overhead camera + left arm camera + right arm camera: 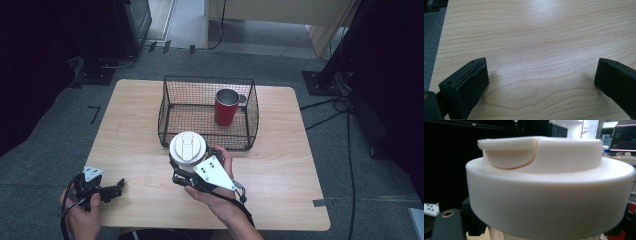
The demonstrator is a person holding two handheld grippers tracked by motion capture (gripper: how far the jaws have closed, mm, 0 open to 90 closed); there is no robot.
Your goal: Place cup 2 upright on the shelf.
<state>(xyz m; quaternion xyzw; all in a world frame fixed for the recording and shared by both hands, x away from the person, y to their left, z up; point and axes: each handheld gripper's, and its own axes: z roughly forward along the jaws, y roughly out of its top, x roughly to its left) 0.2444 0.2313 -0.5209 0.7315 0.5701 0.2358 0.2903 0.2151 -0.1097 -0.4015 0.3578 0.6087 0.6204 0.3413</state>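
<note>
Tumbler [187, 150] with a white lid, held upright above the table's [280, 165] near half, just in front of the wire basket [207, 114]; the right gripper [192, 170] pinches it below the lid, jaws pressed tight on its body. The likely step is carrying it over the basket's front wall to set beside the red mug [226, 107]. Done well, the lift clears the rim fully, keeps the tumbler vertical, and comes down in the free left part. The left gripper [107, 190] rests near the table's corner, jaws spread over bare wood. No brand, label or writing is legible on tumbler, lid or mug.
</note>
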